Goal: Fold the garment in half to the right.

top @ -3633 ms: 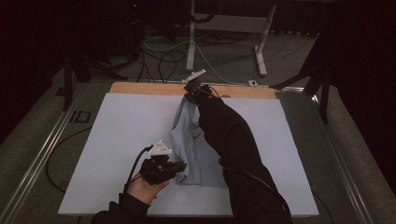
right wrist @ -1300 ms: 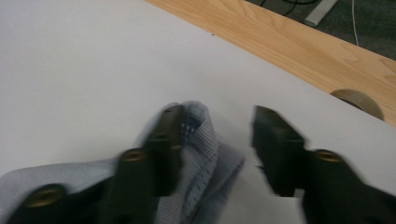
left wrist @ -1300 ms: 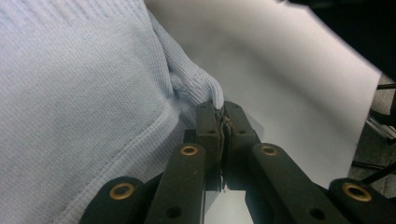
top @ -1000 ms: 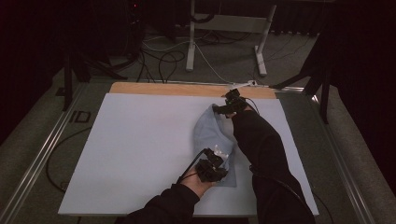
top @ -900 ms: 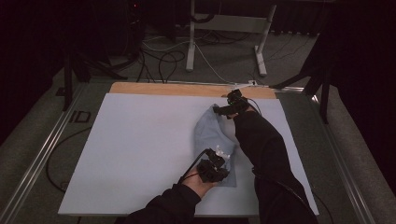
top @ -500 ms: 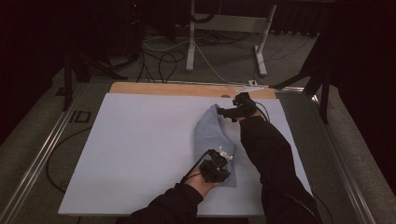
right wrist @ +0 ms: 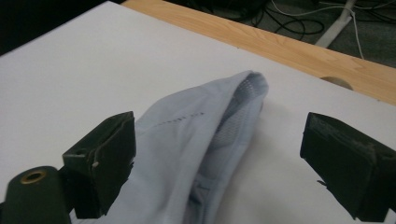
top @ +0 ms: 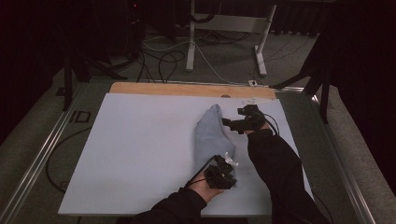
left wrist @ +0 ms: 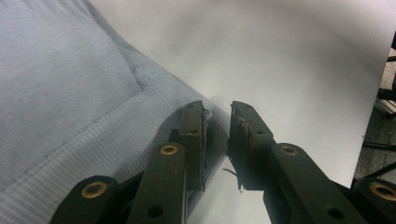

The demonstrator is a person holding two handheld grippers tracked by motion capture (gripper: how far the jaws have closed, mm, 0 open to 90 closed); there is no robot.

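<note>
A light blue knit cloth [top: 209,135] lies folded in a long strip on the white sheet [top: 140,140]. At its near end sits my left gripper [top: 228,163]. Its jaws have just been opening; in the left gripper view [left wrist: 218,112] a narrow gap shows bare sheet, and the ribbed hem [left wrist: 93,140] lies beside and under one jaw. My right gripper [top: 231,126] hovers just right of the cloth's far end. Its jaws have just been opening and stand wide [right wrist: 219,135], with the cloth's folded tip [right wrist: 187,130] ahead of them, untouched.
A wooden strip [top: 163,88] borders the sheet's far edge, with a notch [right wrist: 337,82] in it. Metal rails [top: 42,154] run along the table's sides. A white stand [top: 191,42] and cables lie on the floor beyond.
Since the earliest frame the cloth and both hands have shifted right. Over the last second the right gripper drew away to the right from the cloth's far end. The left hand stayed put.
</note>
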